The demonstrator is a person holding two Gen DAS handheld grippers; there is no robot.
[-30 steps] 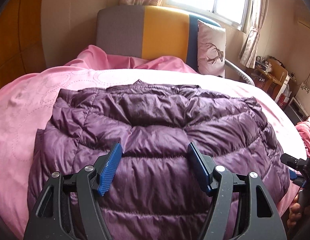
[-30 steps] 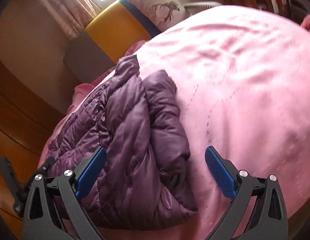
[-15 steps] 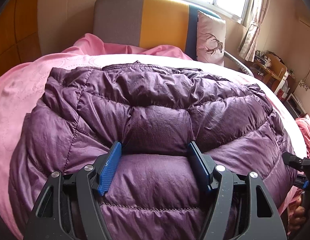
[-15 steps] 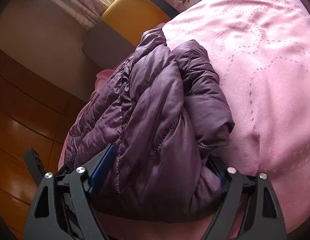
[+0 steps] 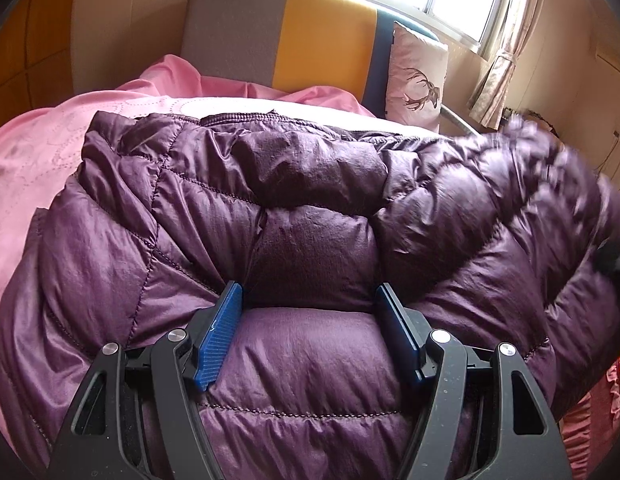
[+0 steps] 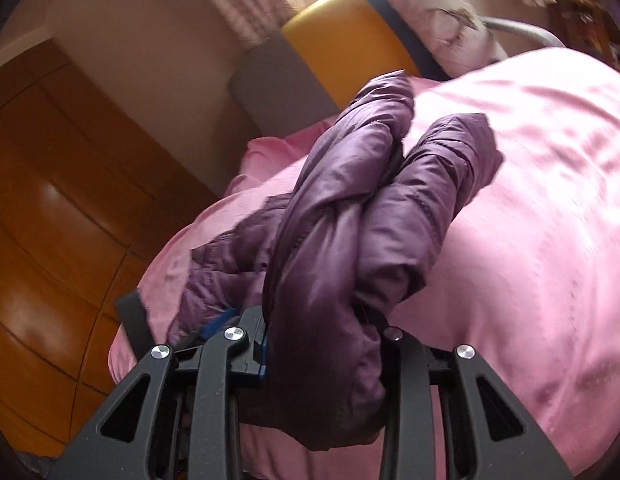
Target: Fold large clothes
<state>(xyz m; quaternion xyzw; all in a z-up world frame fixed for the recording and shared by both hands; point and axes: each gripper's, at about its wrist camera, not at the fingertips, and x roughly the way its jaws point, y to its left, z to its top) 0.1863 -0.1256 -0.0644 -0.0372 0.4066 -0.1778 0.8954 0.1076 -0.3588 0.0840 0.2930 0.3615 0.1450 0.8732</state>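
On the pink bedspread (image 5: 34,152) the purple puffer jacket (image 5: 214,224) lies spread. The left gripper (image 5: 310,304) presses into its middle, jaws spread with padding bulging between them, seemingly pinning it. The right gripper (image 6: 322,336) is closing, pinching the jacket's right edge and lifting it. The fold looks just begun; next, carry that side across.
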